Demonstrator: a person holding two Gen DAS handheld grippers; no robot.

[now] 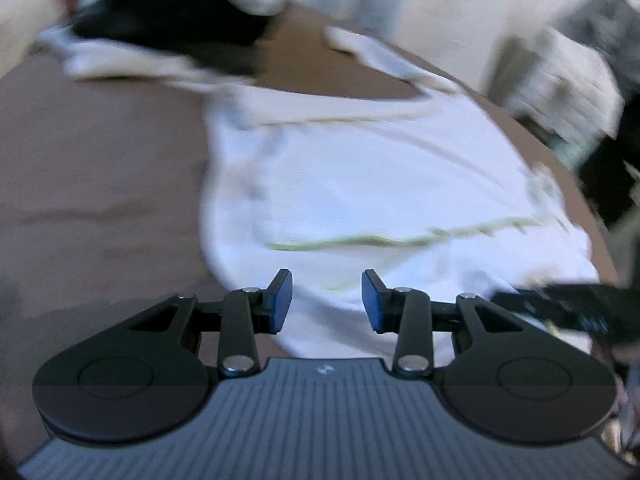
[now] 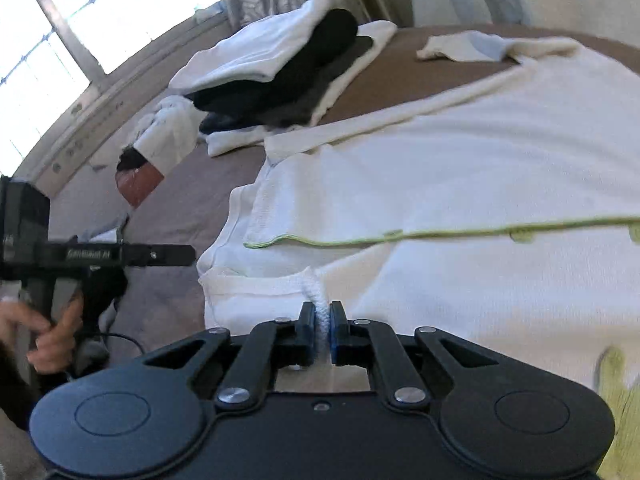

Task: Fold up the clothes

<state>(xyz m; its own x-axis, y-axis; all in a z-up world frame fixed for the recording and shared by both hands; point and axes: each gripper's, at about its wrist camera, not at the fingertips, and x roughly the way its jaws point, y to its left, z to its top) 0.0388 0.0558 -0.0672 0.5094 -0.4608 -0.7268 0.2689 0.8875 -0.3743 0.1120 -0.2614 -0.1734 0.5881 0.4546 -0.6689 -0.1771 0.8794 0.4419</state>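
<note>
On brown bed, right claw [image 2: 323,330] pinching white garment [image 2: 460,168] fold, left claw [image 1: 326,300] parted, empty

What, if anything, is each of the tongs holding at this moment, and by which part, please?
The right tongs pinch a raised fold at the near edge of the white garment. The left tongs stand open above it, holding nothing.

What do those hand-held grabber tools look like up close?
Each gripper, the left gripper and right gripper, is matte black, with two rounded discs on a ribbed base, slim linkage bars joined by silver rivets, and two fingers tipped with blue pads. Seen from the right camera, the left tool has a boxy black body with small pale lettering, too blurred to read, and a thin black cable trailing below.
</note>
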